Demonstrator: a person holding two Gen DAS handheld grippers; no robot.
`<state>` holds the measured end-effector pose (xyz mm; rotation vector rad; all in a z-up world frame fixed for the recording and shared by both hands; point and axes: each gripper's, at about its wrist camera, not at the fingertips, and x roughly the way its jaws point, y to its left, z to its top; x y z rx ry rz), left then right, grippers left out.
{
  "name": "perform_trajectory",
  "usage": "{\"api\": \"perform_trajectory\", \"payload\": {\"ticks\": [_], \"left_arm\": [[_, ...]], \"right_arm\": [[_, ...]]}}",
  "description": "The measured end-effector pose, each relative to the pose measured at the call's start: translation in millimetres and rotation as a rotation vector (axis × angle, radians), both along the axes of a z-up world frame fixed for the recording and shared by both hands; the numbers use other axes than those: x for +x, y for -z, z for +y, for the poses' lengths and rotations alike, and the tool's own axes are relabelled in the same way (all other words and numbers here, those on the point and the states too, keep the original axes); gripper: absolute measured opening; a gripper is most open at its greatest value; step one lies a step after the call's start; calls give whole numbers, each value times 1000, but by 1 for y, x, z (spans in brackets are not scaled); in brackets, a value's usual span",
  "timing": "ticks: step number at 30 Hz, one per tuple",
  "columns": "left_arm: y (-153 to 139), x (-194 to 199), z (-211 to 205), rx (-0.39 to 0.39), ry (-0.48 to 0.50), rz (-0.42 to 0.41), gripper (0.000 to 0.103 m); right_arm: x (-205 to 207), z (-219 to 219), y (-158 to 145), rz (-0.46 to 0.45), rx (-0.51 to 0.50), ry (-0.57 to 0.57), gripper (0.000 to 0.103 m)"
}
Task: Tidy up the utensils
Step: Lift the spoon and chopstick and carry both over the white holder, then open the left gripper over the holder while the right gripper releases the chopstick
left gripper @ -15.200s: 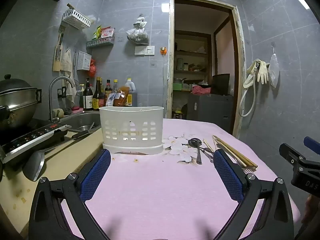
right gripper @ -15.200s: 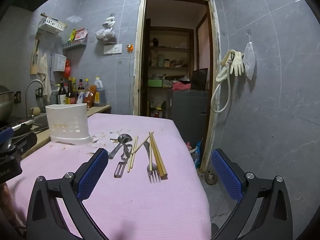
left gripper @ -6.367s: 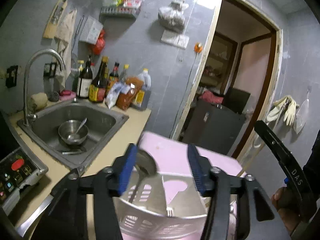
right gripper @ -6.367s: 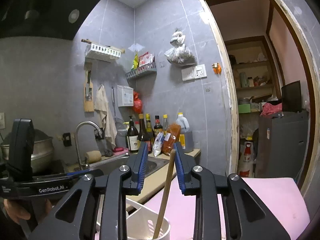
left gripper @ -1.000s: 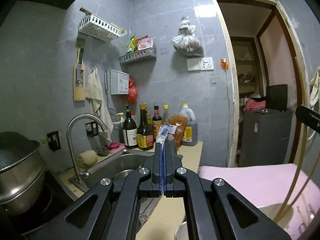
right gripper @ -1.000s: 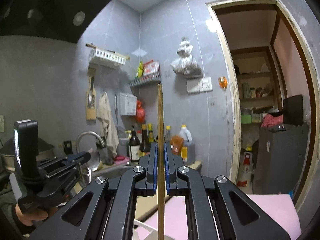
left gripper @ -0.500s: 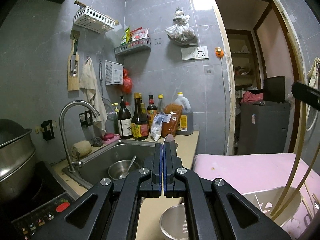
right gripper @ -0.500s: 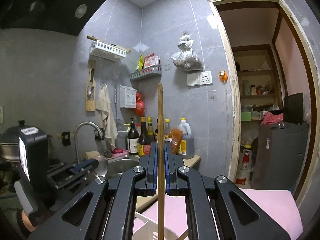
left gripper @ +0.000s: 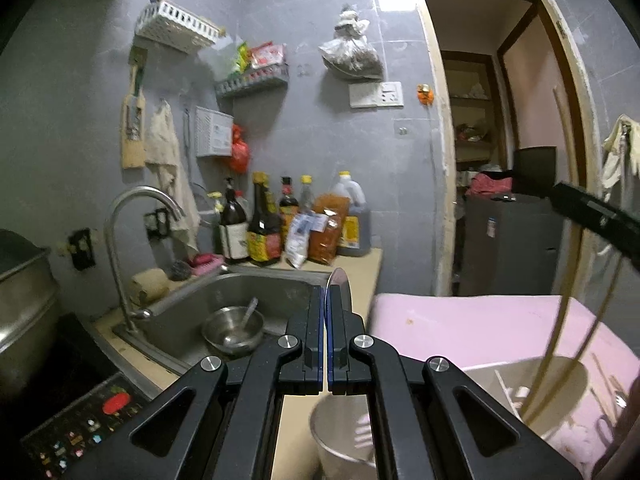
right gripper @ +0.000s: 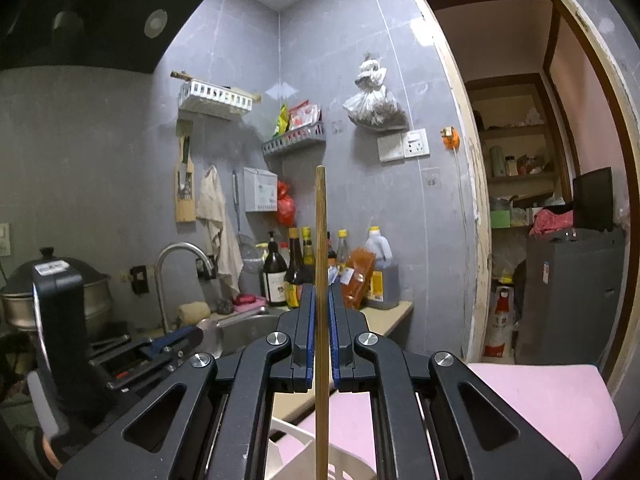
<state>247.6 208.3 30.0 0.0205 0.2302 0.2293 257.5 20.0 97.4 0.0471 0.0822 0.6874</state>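
Grey-tiled kitchen, sink far left, pink table right: both grippers are loading the holder.

Holder (left gripper: pixel 560 396) stands on the table (left gripper: pixel 472 320). Right gripper (right gripper: pixel 320 320), jaws clamped on an upright chopstick (right gripper: pixel 320 240), hangs over the holder. Left gripper (left gripper: pixel 325 320), jaws pinched on a spoon (left gripper: pixel 339 278), is just left of the holder. Judging by this, each piece next needs lowering into a compartment, then letting go.
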Motion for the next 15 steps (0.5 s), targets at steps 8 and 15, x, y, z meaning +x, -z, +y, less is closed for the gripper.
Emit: {"api": "perform_trajectory", "payload": {"ticks": [8, 15], "left_arm": [[-8, -9, 3, -124, 85, 26, 3], [-22, -17, 0, -203, 128, 21, 23]], "right_arm": [[0, -7, 7, 31, -27, -6, 5], [-4, -15, 3, 13, -14, -1, 11]]}}
